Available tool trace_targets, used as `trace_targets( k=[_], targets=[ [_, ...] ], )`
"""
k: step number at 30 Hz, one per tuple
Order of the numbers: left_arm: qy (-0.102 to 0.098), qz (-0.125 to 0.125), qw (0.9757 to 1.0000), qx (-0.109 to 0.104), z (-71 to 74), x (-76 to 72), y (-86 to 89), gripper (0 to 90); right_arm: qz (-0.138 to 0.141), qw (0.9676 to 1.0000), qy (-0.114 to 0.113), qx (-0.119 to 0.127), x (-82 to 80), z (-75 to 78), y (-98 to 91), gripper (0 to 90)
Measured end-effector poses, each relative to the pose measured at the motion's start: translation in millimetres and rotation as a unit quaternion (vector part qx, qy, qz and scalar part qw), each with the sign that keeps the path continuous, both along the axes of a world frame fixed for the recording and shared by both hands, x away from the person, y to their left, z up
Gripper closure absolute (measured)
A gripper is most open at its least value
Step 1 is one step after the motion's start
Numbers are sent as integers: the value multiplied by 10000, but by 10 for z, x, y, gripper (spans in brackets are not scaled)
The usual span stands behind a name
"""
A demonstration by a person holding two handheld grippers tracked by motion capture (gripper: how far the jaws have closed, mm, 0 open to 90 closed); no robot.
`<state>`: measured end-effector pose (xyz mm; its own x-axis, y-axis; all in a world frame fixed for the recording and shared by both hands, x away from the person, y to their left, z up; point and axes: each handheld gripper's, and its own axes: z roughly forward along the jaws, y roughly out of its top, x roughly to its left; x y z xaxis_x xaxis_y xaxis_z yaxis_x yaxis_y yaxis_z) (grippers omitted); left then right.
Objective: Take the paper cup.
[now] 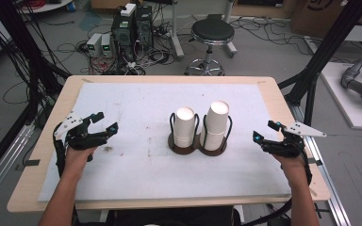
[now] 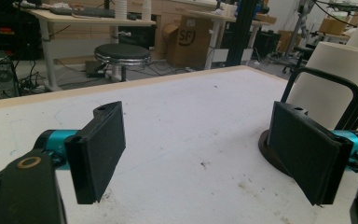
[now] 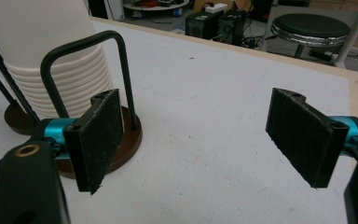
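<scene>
At the middle of the bench [image 1: 122, 108], two stacks of white cups stand upright in a dark twin holder [image 1: 198, 144] with wire loops: the left stack [image 1: 185, 127] and the taller right stack [image 1: 215, 125], touching or nearly so. Your left gripper [image 1: 104, 123] sits well to their left, your right gripper [image 1: 265, 131] well to their right, each pointing inward at the holder. Both sets of fingers stand wide apart and hold nothing; the bare white mat shows between them. The stacks' long axes run straight up, so any grasp from either side would meet the cup wall across its width, with a wire loop in the way. I judge the right gripper slightly the nearer to its stack. The high view gives you the spacing on both sides, which neither gripper view gives. The left gripper view shows the left stack [image 2: 328, 84] behind the far finger [image 2: 307, 151], off to one side, not between the fingers. The right gripper view shows the ribbed rims of the right stack [image 3: 51, 65] and its loop [image 3: 88, 70] just behind one finger [image 3: 95, 140].
</scene>
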<state>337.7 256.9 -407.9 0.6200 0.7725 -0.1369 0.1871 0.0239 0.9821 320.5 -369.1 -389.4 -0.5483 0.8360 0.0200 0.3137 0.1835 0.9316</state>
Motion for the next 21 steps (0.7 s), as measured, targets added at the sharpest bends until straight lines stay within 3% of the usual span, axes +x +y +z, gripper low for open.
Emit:
trace_targets(
  k=[3,4,7,8,15,16,17,18,21],
  targets=[
    [13,-6,10000,40,-1,1,-14,193,17,10000,-97,-1,-16,33,25,218],
    [14,-14,10000,55,-1,-2,-23,193,97,9997,-206,-1,-32,76,51,284],
    [5,-52,10000,77,4,-18,-41,194,143,9996,-248,-12,-47,103,83,295],
    [14,-66,10000,73,4,-27,-45,194,228,9994,-260,4,-68,115,107,366],
    [18,-83,9999,81,5,-37,-57,195,430,9985,-261,208,-123,198,142,583],
    [26,-75,9999,87,6,-39,-53,195,455,9982,-299,254,-145,234,150,699],
    [21,-65,9999,85,7,-40,-51,195,455,9982,-299,254,-145,234,150,699],
    [19,-60,10000,73,9,-40,-51,195,327,9989,-249,239,-177,268,165,792],
    [25,-79,9999,128,12,-34,-56,196,204,9989,-391,158,-241,313,178,900]
  ],
)
